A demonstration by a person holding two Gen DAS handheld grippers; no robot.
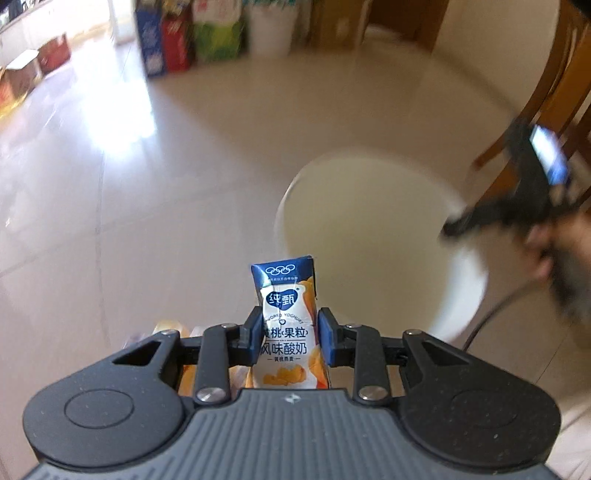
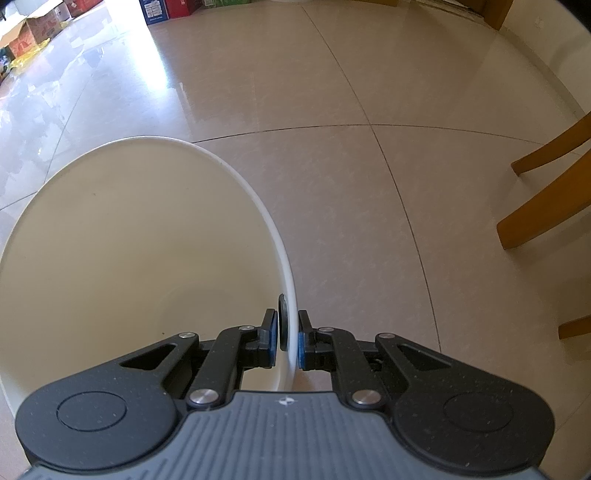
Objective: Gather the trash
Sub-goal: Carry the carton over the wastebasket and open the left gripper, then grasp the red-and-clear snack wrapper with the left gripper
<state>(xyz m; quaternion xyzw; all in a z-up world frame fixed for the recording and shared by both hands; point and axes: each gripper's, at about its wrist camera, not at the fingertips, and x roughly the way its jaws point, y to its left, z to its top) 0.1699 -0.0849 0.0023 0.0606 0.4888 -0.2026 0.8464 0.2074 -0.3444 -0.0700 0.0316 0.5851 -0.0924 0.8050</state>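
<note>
Left gripper: clamped on a flattened yoghurt carton, held upright above the floor beside the white bucket.
Right gripper: clenched on the bucket's rim, one pad inside, one outside.
Seen only in left wrist view: the carton; a hand blurred at the right gripper.
Seen only in right wrist view: the bare bucket interior.
Surface: glossy beige floor tiles.
Room: wooden chair legs, cardboard boxes at the far edge.

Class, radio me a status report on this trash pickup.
Left gripper shut on carton. Right gripper shut on bin rim. Bin mouth clear.
</note>
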